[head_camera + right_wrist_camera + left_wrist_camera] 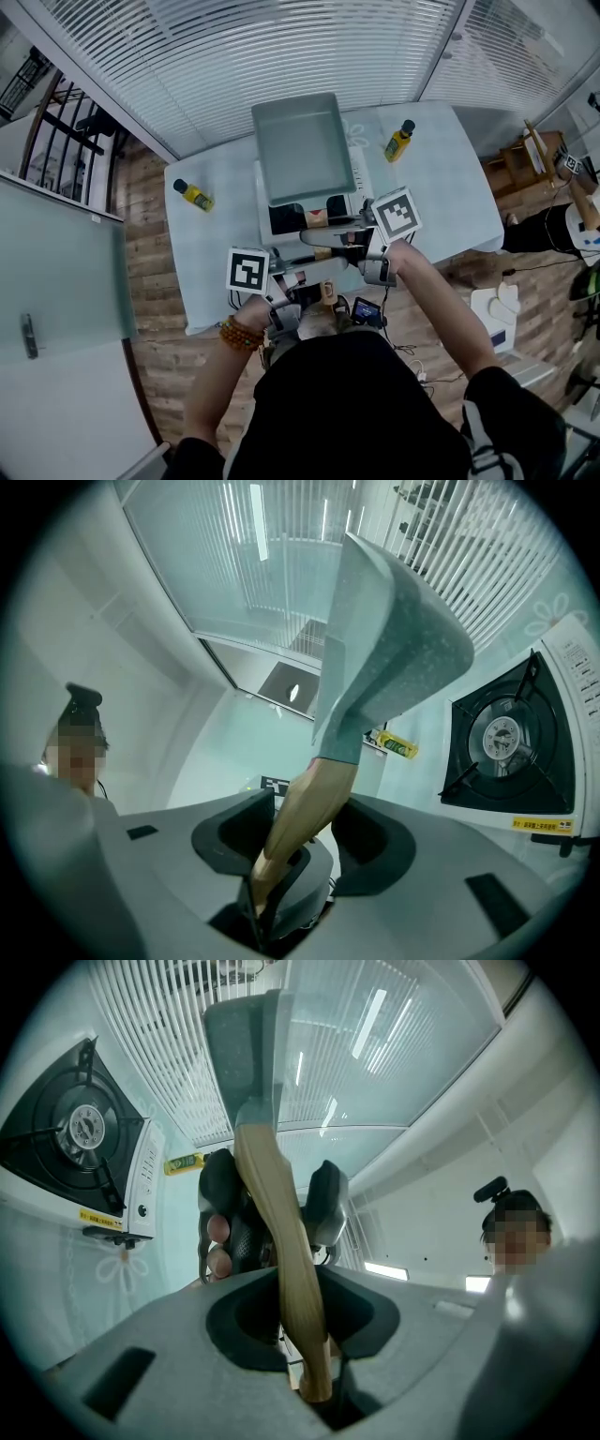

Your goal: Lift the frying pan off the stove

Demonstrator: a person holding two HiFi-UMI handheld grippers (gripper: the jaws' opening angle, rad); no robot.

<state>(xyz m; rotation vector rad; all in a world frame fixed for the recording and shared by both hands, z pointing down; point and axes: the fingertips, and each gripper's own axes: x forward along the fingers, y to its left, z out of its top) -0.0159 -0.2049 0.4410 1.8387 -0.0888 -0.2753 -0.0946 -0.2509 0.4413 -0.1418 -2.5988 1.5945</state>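
The left gripper and right gripper both clamp the wooden handle. Its long axis runs to 12 o'clock, where the frying pan hangs tilted (apparently clear) above the stove.

black shirt, amber bead bracelet on left wrist.

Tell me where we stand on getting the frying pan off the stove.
Done: the frying pan is up in the air, and the burner of the stove is bare. In hand: the left hand-held gripper and the right hand-held gripper are both clamped on its wooden handle. Left: little of the lift itself; probably just carrying it clear.
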